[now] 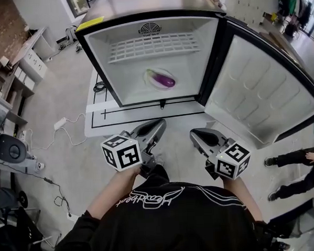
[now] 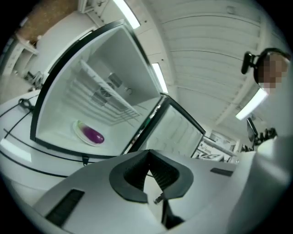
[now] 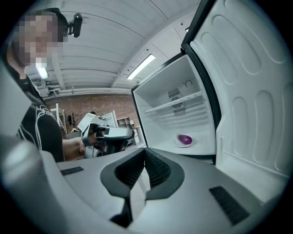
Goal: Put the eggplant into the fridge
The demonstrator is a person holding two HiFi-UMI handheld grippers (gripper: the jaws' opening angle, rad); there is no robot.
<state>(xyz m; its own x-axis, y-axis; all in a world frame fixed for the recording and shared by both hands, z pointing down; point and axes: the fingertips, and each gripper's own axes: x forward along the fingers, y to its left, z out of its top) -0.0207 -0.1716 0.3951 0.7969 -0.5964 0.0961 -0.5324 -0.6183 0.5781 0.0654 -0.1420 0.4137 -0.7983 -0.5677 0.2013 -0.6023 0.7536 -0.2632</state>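
Grey concrete floor (image 1: 55, 85) surrounds the small fridge (image 1: 103, 57), whose door (image 1: 260, 90) stands swung wide to the right. I read the eggplant (image 1: 164, 80) as stowed: it lies on a white plate (image 1: 150, 75) on the cabinet floor, below the wire shelf (image 1: 153, 46). I hold the left gripper (image 1: 159, 126) and right gripper (image 1: 196, 134) fully closed, gripping nothing, well apart from the cabinet. This probably keeps the door's path clear.
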